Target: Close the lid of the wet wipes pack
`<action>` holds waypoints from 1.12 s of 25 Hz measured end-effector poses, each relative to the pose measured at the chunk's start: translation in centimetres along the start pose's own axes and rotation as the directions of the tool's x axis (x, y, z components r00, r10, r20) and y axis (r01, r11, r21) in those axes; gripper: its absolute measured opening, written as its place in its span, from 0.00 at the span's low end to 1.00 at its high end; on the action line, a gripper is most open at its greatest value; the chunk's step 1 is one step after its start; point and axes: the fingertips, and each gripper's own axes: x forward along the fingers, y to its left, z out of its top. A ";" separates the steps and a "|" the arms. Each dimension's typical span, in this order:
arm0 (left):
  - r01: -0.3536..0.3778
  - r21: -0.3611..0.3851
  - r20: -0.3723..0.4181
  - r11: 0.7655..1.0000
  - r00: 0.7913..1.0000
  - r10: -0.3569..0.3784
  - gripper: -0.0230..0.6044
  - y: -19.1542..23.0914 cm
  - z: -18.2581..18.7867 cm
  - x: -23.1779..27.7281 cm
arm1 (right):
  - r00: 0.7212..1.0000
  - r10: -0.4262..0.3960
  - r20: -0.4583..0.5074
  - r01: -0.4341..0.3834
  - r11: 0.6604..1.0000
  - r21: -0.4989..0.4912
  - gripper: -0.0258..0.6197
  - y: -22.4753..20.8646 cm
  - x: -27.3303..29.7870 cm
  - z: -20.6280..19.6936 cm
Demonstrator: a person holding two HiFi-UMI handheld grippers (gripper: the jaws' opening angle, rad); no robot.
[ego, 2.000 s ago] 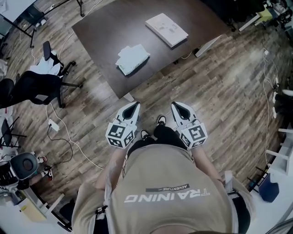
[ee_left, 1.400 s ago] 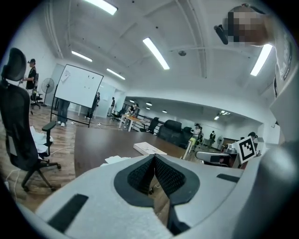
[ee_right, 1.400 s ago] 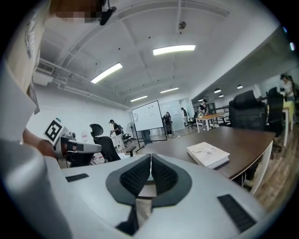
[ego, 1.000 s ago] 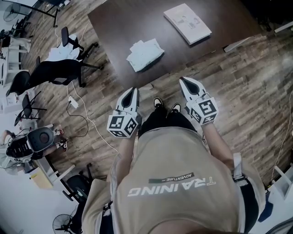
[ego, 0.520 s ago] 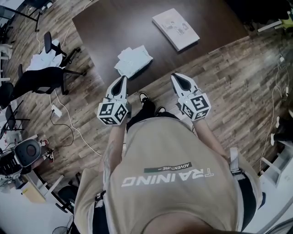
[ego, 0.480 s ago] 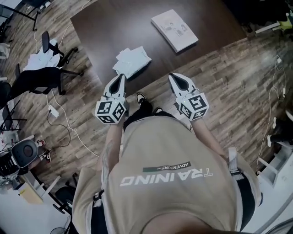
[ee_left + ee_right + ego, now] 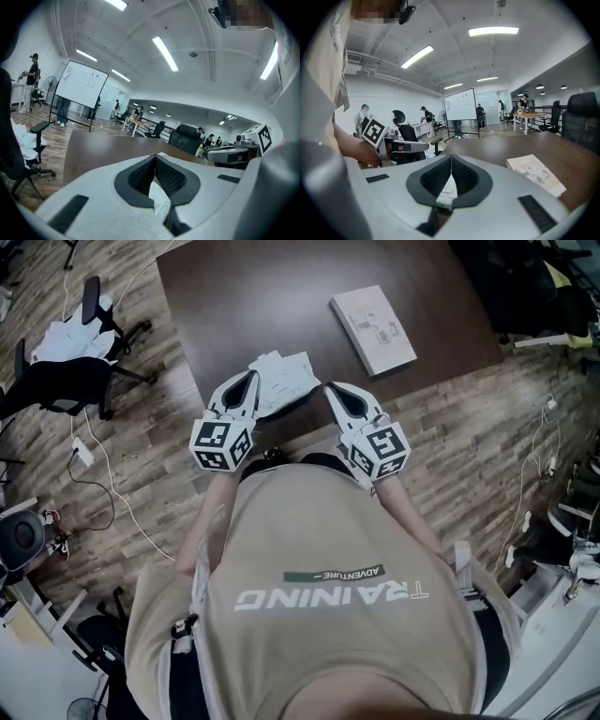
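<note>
Both grippers hover at the near edge of the table (image 7: 234,296), and the wet wipes pack (image 7: 281,381) lies right between them, flat on the tabletop close to that near edge and toward its near-left corner. The left gripper (image 7: 248,379) has its jaws pressed together at the tips with nothing pinched; in the left gripper view the white pack shows only through the gap behind the tips, lying just beyond them. The right gripper (image 7: 330,390) is the same story: tips together, empty, with the pack visible past them. The pack's long axis runs roughly along the table's near edge, so its left end sits just beside the left tips and its right end just beside the right tips. Neither gripper touches it, and the left looks slightly nearer. The lid's flap cannot be read clearly from here, though the top surface looks stepped. A book (image 7: 373,329) lies farther right on the tabletop, well apart from the pack. Pressing the lid down looks like a short reach forward for either gripper.
</note>
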 end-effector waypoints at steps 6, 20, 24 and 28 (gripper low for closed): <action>-0.051 -0.020 -0.031 0.999 0.998 0.050 0.05 2.4 -1.1 -1.0 | 0.996 0.080 -0.042 -0.080 0.997 -0.001 0.06 0.7 4.0 -0.6; -0.312 -0.087 -0.061 0.946 0.950 0.308 0.05 4.9 0.7 0.0 | 0.909 0.390 -0.146 -0.399 0.917 -0.031 0.06 -2.5 10.9 -0.3; -0.371 -0.078 -0.059 0.925 0.928 0.367 0.05 3.6 1.1 0.7 | 0.870 0.461 -0.177 -0.480 0.874 -0.081 0.06 -3.4 11.1 -0.3; -0.417 -0.097 -0.057 0.904 0.909 0.413 0.05 3.3 1.1 1.5 | 0.833 0.516 -0.201 -0.540 0.837 -0.090 0.06 -3.9 11.7 -0.6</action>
